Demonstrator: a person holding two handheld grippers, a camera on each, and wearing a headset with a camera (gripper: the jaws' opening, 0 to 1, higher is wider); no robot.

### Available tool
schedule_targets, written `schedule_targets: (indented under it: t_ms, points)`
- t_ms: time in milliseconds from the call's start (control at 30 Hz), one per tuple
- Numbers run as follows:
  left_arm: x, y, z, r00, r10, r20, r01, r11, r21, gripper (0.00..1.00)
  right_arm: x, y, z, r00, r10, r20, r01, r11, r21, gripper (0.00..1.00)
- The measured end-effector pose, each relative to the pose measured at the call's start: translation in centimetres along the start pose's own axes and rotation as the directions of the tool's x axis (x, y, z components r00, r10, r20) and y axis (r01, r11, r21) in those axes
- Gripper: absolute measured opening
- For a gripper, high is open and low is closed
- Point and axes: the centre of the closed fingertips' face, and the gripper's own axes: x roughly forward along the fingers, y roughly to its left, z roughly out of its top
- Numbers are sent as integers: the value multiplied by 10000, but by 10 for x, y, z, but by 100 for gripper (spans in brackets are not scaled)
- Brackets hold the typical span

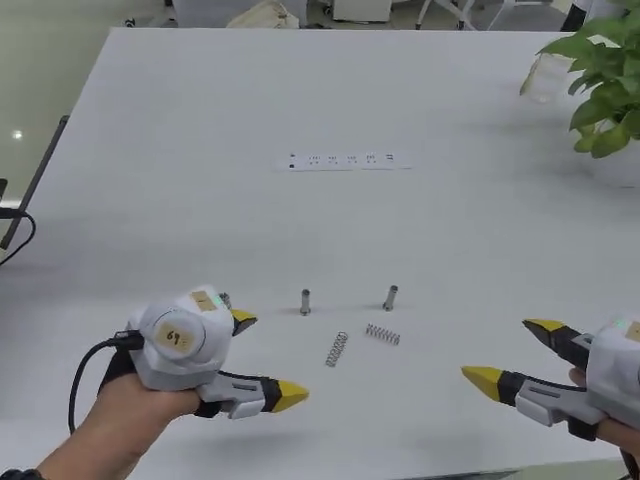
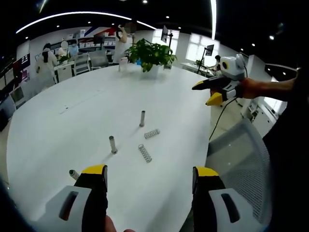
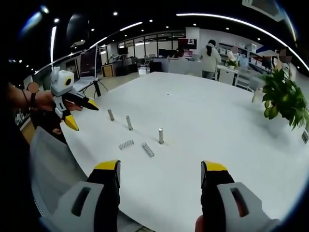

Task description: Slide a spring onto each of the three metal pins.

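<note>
Three short metal pins stand upright in a row on the white table [image 1: 300, 100]: one [image 1: 305, 301] at the centre, one [image 1: 390, 297] to its right, and a third [image 1: 226, 299] half hidden behind my left gripper. Two loose springs [image 1: 337, 348] [image 1: 382, 334] lie flat just in front of the pins. The left gripper [image 1: 268, 357] hovers open at the lower left, nothing between its yellow-tipped fingers. My right gripper [image 1: 512, 352] is open too, off to the right of the springs. The left gripper view has the pins [image 2: 142, 118] [image 2: 113, 144] and springs [image 2: 145, 152] ahead.
A white power strip [image 1: 350, 161] lies mid-table beyond the pins. At the far right corner stand a potted plant [image 1: 605, 85] and a clear cup [image 1: 545, 75]. A grey mesh chair [image 2: 241, 154] stands by the table's near edge.
</note>
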Motion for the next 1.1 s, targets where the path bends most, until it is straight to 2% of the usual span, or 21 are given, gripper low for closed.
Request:
schedule_targets:
  t_ms: [233, 467, 800, 1100]
  points:
    - [27, -5, 4, 9993, -343, -130, 343, 9994, -38, 65, -4, 2, -7, 10000, 24, -64, -23, 9999, 114, 67]
    - [48, -5, 2, 9981, -526, -334, 525, 9986, -40, 65, -3, 9, -9, 9999, 163, -52, -162, 9997, 194, 67]
    - [77, 5, -11, 9969, -439, -656, 410, 9982, -440, 62, 1, 15, -8, 9996, 288, -5, -287, 9990, 328, 66]
    - [95, 13, -27, 9955, -179, -928, 104, 9967, -802, 50, 7, 22, -8, 9987, 490, -110, -487, 9985, 257, 66]
